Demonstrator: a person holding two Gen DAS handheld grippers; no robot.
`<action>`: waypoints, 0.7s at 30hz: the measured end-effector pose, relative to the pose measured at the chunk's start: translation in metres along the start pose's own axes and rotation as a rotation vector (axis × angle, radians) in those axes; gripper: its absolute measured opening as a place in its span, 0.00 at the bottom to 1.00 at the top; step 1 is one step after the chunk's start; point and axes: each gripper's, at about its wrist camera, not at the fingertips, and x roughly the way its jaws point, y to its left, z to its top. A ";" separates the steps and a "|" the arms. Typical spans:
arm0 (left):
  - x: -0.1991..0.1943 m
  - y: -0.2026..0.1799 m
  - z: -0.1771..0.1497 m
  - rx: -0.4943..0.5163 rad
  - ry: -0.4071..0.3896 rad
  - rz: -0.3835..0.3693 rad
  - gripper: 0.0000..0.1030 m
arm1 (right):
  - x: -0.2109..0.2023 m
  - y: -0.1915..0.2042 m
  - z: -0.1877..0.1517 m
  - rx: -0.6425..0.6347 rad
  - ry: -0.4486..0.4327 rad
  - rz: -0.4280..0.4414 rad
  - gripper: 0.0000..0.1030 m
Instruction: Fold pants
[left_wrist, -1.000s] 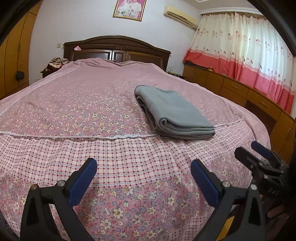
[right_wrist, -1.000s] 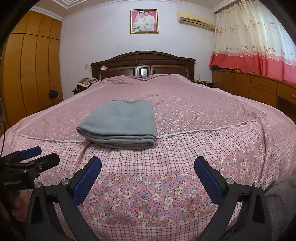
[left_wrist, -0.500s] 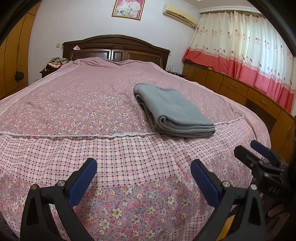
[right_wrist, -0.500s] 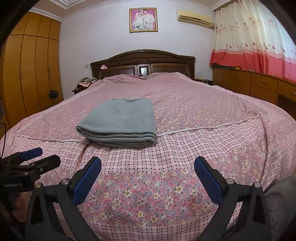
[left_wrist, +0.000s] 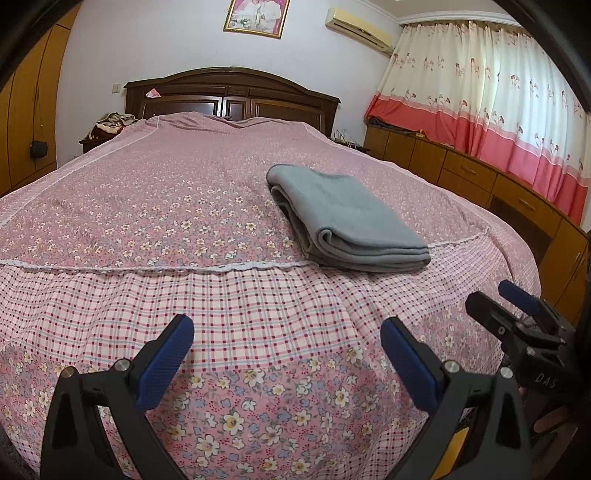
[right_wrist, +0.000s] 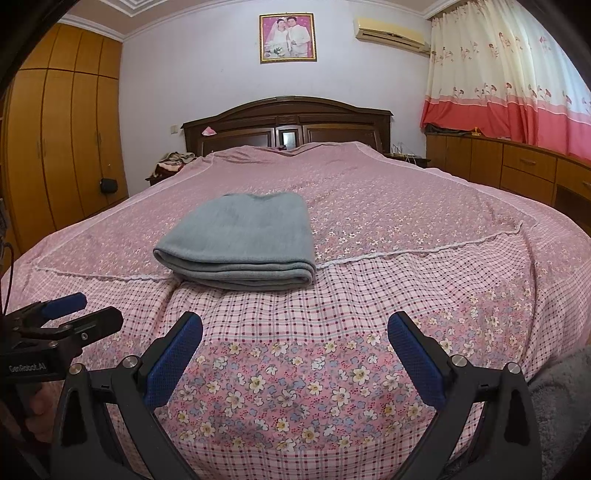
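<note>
The grey pants (left_wrist: 343, 218) lie folded in a neat rectangle on the pink floral bedspread (left_wrist: 147, 206), near the white lace seam; they also show in the right wrist view (right_wrist: 243, 236). My left gripper (left_wrist: 286, 332) is open and empty, held back over the bed's foot, left of the pants. My right gripper (right_wrist: 295, 328) is open and empty, also back from the pants at the foot. Each gripper shows in the other's view, the right (left_wrist: 517, 314) and the left (right_wrist: 70, 317).
A dark wooden headboard (right_wrist: 288, 125) stands at the far end. Wooden cabinets (left_wrist: 480, 177) under red and cream curtains run along the right. A wooden wardrobe (right_wrist: 55, 140) stands at the left. Something grey and fluffy (right_wrist: 561, 406) lies at the lower right.
Both grippers have drifted slightly; the pants sit a little higher in both views. Both stay open and the pants have not moved.
</note>
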 end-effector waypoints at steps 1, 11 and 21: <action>0.000 0.000 0.000 0.000 0.001 0.000 1.00 | 0.000 0.000 0.000 0.000 0.000 0.000 0.99; 0.004 0.000 -0.002 -0.003 0.015 0.000 1.00 | 0.000 0.001 -0.001 -0.001 0.002 0.002 0.99; 0.004 0.000 -0.002 -0.003 0.014 -0.003 1.00 | 0.001 0.001 -0.001 -0.003 0.006 0.005 0.99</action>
